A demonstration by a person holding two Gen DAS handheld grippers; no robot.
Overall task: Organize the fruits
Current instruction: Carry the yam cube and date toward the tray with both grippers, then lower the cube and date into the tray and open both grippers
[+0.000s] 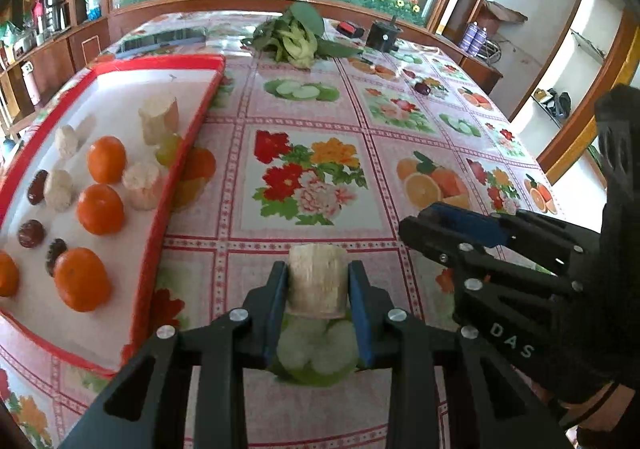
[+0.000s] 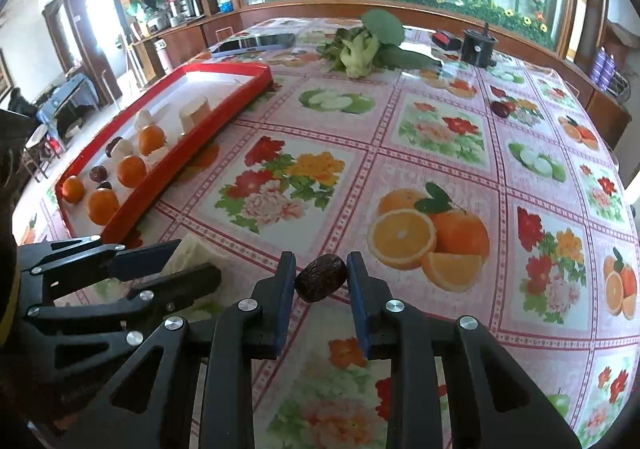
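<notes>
Floral and fruit-printed oilcloth covers the surface (image 2: 440, 121), with a bamboo-and-flower mural behind it and a bunch of leafy greens (image 2: 362, 45) lying at the far edge beside a small black cylindrical holder (image 2: 478, 45). To the left sits a red-rimmed tray (image 1: 188, 153) already carrying tangerines (image 1: 100, 209), dark red dates (image 1: 31, 233) and several pale cut cylinders that look like peeled sugarcane.

In the left wrist view, the left hand-held gripper (image 1: 318, 285) is closed around one more sugarcane piece (image 1: 317, 281), its blue pads pressing the two curved sides about mid-height; the piece stands upright, and I cannot tell whether it rests on the surface or is lifted. In the right wrist view, the right hand-held gripper (image 2: 321, 281) holds a wrinkled date (image 2: 321, 283) end to end between its tips, just right of the left one and near the tray's front corner. One more date (image 2: 500, 109) lies loose on the surface, well apart toward the far right.

The cane piece is probably stiff, fibrous and fairly light, with a damp cut skin that could slip, so a grip across the middle suits it. The date should be light and slightly soft; it is held near the very fingertips, so it may roll or drop if jolted, and a gentle squeeze is enough. Both likely go to the tray next
</notes>
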